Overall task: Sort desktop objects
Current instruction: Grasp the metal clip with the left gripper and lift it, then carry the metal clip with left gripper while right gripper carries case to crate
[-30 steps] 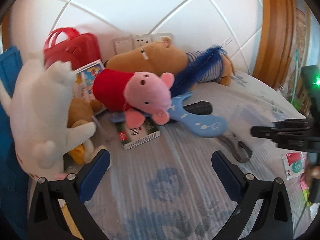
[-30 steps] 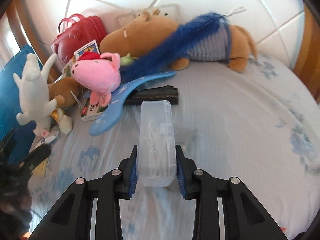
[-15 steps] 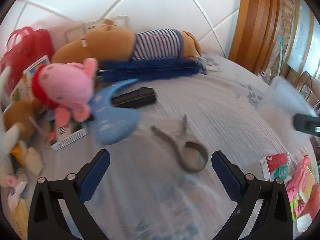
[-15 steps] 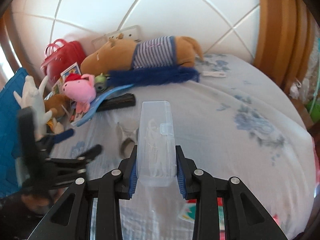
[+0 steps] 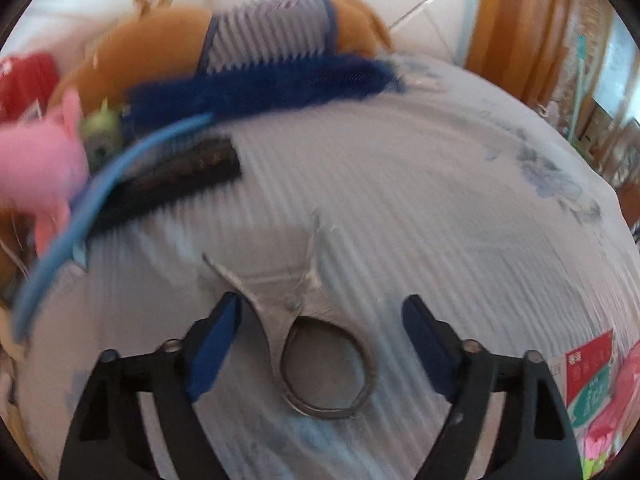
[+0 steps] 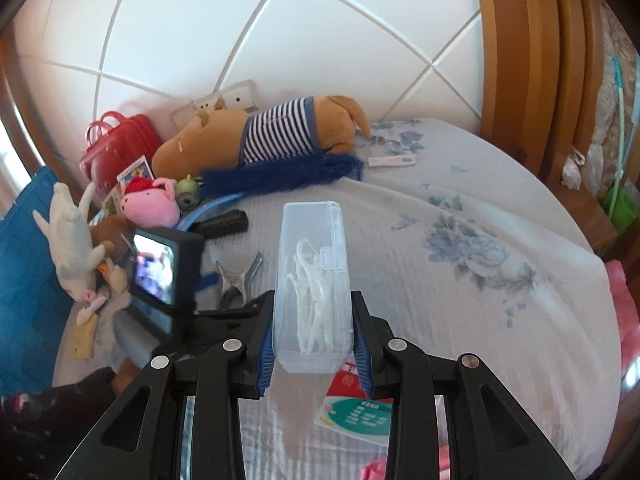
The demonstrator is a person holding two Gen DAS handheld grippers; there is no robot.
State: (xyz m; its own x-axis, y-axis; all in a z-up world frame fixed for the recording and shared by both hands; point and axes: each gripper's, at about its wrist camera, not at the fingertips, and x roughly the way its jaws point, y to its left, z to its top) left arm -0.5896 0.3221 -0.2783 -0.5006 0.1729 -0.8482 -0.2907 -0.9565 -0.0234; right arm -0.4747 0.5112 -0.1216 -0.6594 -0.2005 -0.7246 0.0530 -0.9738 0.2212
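**Right clamped on floss box, left spread over scissors**

Right gripper [image 6: 313, 354] pinching clear plastic floss-pick box [image 6: 312, 280] at its lower sides, blue pads pressed against both walls; box upright along the fingers, lifted above the floral tablecloth [image 6: 460, 216]. White floss picks visible inside. Red-and-green packet [image 6: 354, 408] lying on cloth directly below the box.

Left gripper [image 5: 322, 326] spread wide, blue pads [image 5: 216, 340] well apart, nothing between them touched. Metal scissors [image 5: 316, 352] lying flat on cloth between the two fingers, loop handle nearest camera, blades open and pointing away. Left view heavily motion-blurred.

Behind, along the tiled wall: brown plush in striped shirt [image 6: 264, 140], blue feather duster [image 6: 280, 178] just in front of it, black hairbrush [image 6: 224, 224], blue hoop [image 6: 208, 208], pink pig plush [image 6: 150, 204], white plush [image 6: 74, 236], red handbag [image 6: 116, 148]. White thermometer-like stick [image 6: 392, 161] on cloth near plush's tail end, too small to identify.
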